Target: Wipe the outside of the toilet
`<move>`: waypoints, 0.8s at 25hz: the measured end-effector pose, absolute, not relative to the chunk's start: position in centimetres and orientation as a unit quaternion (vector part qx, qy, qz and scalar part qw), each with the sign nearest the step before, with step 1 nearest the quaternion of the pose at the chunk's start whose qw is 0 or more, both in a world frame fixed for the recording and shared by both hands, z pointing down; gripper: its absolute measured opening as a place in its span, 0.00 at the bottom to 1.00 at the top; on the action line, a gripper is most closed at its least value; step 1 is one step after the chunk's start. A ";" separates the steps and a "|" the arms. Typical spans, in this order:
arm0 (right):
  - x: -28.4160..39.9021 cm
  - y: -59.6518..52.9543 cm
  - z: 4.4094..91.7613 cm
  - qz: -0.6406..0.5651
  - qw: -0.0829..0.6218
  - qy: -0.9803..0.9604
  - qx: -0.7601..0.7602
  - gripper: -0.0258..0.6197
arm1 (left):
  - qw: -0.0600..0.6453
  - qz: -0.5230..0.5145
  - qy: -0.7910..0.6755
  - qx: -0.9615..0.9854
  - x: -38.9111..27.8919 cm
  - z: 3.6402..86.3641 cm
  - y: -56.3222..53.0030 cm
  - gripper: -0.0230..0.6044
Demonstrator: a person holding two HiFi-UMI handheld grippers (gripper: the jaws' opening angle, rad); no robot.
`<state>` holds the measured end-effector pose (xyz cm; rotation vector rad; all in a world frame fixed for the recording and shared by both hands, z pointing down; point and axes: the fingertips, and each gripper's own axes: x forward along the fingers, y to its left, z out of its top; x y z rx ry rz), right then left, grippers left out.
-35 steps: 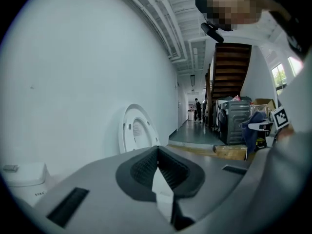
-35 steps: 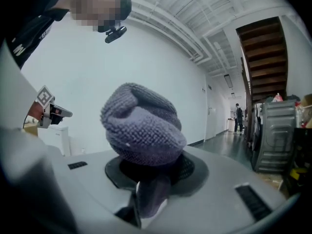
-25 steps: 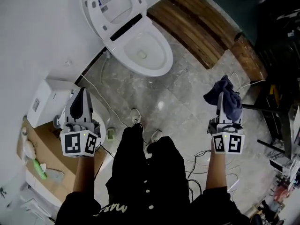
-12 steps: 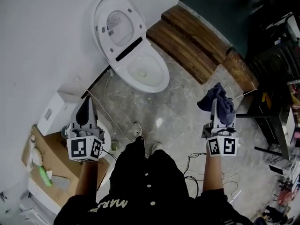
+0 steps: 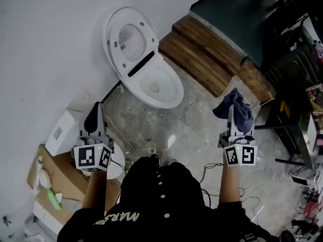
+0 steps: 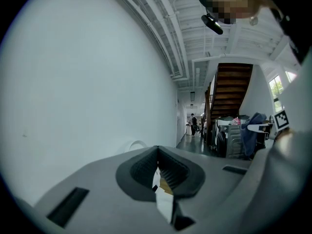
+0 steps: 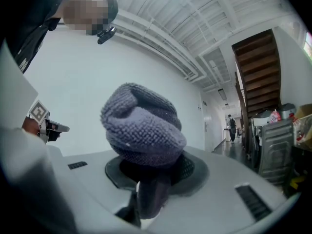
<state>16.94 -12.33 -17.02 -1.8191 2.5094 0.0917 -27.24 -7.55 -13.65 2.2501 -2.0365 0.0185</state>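
Head view: one toilet; right hand-held gripper clamps cloth; left hand-held gripper closed.

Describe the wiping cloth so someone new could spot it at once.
From the white toilet by the wall, look right across the stone floor to the right gripper. The cloth is bunched between its jaws. It is the only soft, blue-grey, looped-pile thing here; the left gripper is shut and empty.
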 end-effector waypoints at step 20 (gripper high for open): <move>13.9 -15.6 -20.5 0.062 0.045 0.833 -0.548 0.21 | 0.018 -0.012 -0.701 0.713 -27.8 -17.4 -6.7 0.05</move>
